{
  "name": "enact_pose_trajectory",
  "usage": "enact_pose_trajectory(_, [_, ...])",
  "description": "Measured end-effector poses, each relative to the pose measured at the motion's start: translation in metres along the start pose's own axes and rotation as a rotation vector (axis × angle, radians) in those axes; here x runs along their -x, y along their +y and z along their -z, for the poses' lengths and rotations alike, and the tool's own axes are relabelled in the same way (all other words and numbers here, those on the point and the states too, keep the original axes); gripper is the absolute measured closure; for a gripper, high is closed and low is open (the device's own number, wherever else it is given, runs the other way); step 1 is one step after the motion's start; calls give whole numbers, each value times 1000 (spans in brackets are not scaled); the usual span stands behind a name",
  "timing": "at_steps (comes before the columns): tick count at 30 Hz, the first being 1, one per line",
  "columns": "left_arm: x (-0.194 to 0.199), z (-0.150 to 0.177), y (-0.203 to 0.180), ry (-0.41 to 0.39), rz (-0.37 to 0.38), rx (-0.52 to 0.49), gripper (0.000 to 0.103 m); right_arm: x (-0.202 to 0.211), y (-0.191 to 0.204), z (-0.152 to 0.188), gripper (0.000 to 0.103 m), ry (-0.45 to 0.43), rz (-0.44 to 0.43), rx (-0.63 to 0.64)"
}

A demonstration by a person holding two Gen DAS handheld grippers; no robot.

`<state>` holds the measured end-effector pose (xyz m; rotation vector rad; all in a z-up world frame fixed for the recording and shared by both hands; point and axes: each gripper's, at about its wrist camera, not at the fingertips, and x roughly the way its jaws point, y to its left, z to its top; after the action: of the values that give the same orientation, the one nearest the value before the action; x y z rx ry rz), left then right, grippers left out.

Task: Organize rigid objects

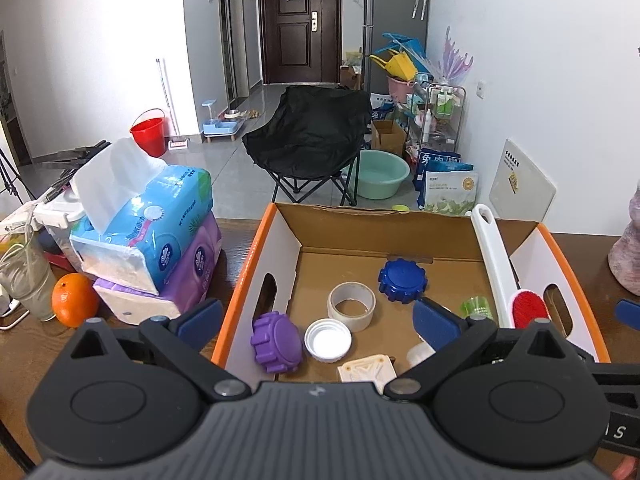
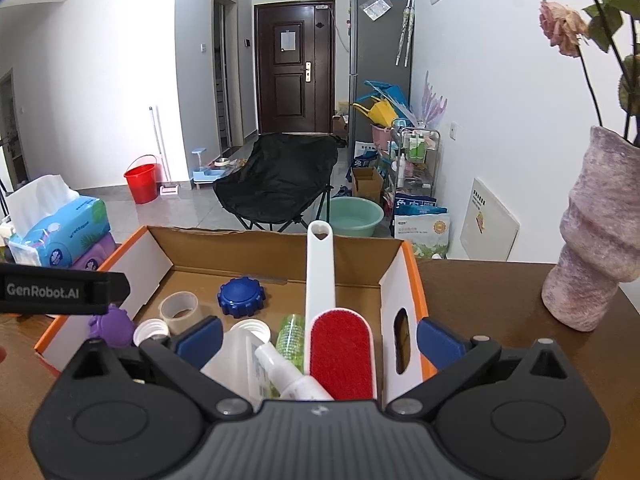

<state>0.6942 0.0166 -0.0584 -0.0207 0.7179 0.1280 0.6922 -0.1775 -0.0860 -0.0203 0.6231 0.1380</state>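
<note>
The box (image 1: 256, 264) sits on the tabletop (image 1: 230, 248) just ahead of both grippers. Inside it, ahead of the left gripper (image 1: 318, 322), lie a tape roll (image 1: 352, 306), a blue cap (image 1: 402, 280), a purple cap (image 1: 276, 342) and a white lid (image 1: 328, 339). A lint brush (image 2: 340, 354) leans on the box's far wall, ahead of the right gripper (image 2: 320, 338), with a spray bottle (image 2: 292, 380) and a green cup (image 2: 291, 336) beside it. Both grippers hang open over the box's near edge, holding nothing. Tissue packs (image 1: 152, 236) and an orange (image 1: 74, 300) lie left of the left gripper; a vase (image 2: 596, 232) stands right of the right gripper.
</note>
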Motion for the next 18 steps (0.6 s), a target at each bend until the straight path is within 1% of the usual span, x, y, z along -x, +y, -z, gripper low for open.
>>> enact_pose_trajectory(5, [17, 7, -1, -17, 4, -11, 0, 16, 0, 3, 0, -15, 4, -10])
enact_pose_trajectory(10, [39, 17, -1, -37, -8, -22, 0, 34, 0, 9, 0, -24, 0, -20])
enact_pose_trajectory(18, [75, 40, -3, -74, -19, -17, 0, 66, -3, 27, 0, -28, -12, -9])
